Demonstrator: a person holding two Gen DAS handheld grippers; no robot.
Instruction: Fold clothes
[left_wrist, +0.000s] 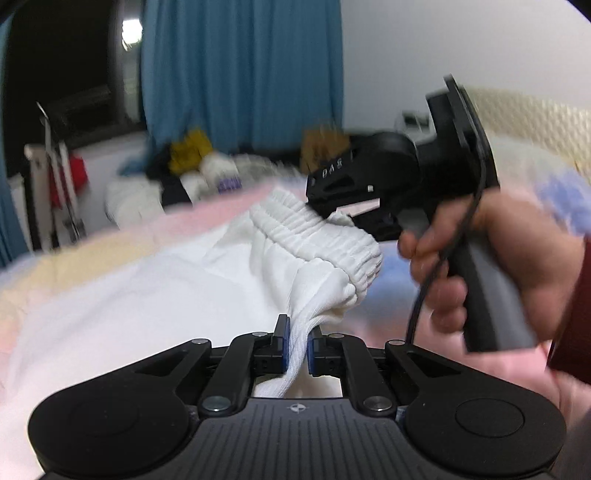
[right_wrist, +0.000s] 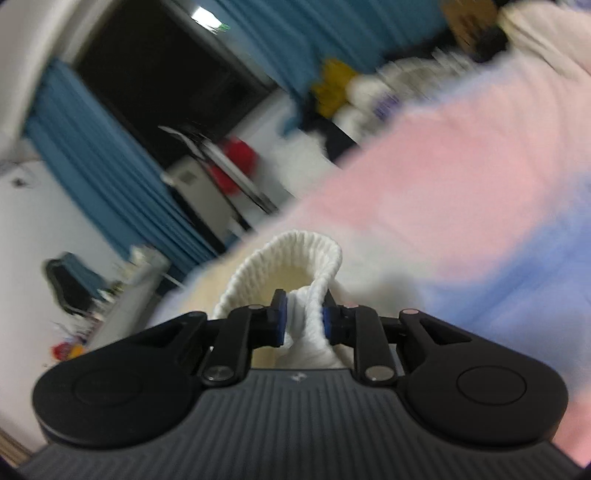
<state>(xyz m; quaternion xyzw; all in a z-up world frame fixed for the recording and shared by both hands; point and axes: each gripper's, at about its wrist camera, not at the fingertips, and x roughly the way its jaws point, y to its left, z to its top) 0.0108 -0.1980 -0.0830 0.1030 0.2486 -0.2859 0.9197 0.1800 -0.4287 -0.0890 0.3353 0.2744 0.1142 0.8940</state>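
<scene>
The left gripper (left_wrist: 297, 345) pinches white cloth low in the frame; the right gripper (right_wrist: 303, 321) pinches the stretchy band; both jaws press tight on the pants (left_wrist: 229, 266), which hang over the pink bed (right_wrist: 443, 177); a hard tug may slip the bunched cloth out, or fold it crooked.

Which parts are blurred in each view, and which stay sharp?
Left wrist view: the left hand-held gripper and the white garment it clamps are sharp; the right hand and bedding smear. Right wrist view: the right hand-held gripper is sharp; the blue curtain streaks diagonally.
</scene>
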